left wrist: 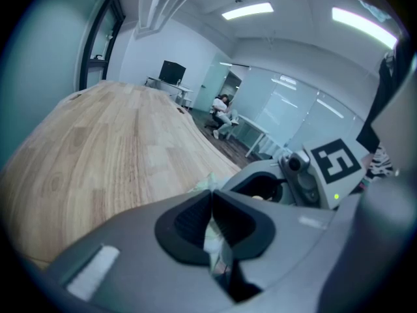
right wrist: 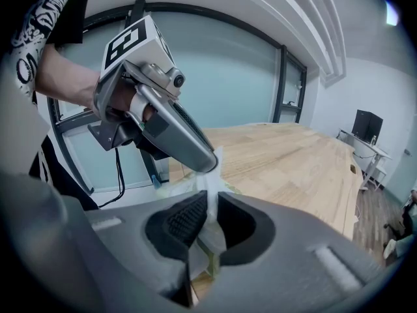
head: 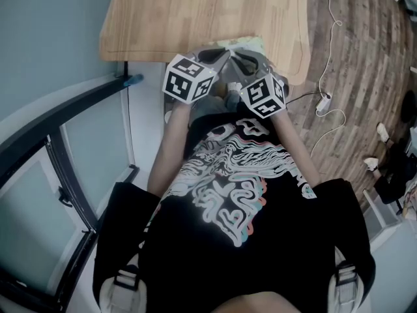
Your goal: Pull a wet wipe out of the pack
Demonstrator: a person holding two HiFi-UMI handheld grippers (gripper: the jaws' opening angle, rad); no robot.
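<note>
Wet wipe — one (white) — in both: left gripper, right gripper

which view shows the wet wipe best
The right gripper view: the wet wipe stands white and plain between its jaws. The left gripper view shows a thin sliver; the head view hides it.

place: probably an office | signs: glass partitions, strip ceiling lights — desk monitor
</note>
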